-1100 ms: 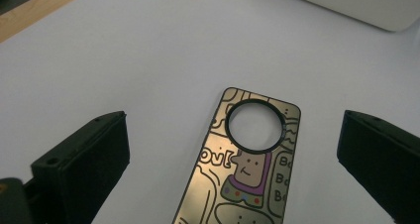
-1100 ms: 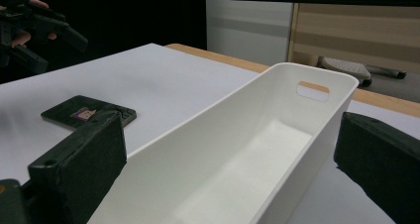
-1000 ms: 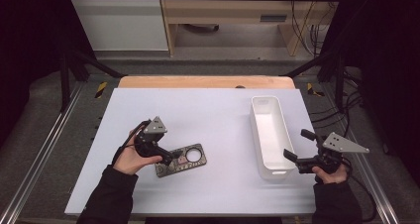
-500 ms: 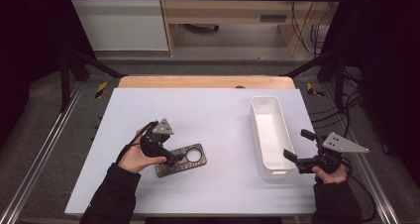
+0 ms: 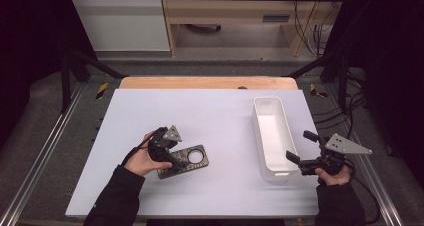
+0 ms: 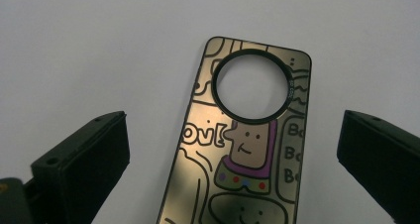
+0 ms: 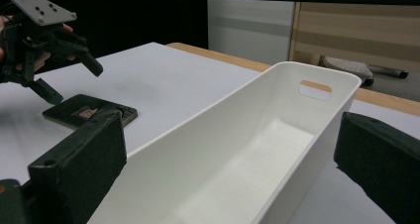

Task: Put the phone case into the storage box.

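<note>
A broad white rectangular tabletop (image 5: 215, 111) fills the scene from the high view, its far edge bordered by a strip of pale wood (image 5: 207, 82). On its right side stands a long, narrow white plastic bin (image 5: 272, 136) with a slot handle cut into its far end wall, lying lengthwise away from the person; from the right gripper view its interior is bare. Near the front left of the table lies a flat, dark rectangular phone case printed with cartoon figures and lettering (image 6: 247, 149), a large round camera cutout near one end showing the white surface beneath. It rests flat on the tabletop, well apart from the bin. The left gripper (image 5: 172, 158), held in a dark-sleeved hand (image 5: 142, 161), hangs directly over the case with its black jaws spread wide, one on each side of the case's long edges and touching neither; nothing is grasped. The right gripper (image 5: 298, 147), topped by a grey three-cornered plate (image 5: 345, 145), sits at the table's front right corner just beside the near end of the bin, its jaws likewise spread apart and holding nothing, one of them close to the bin's wall
</note>
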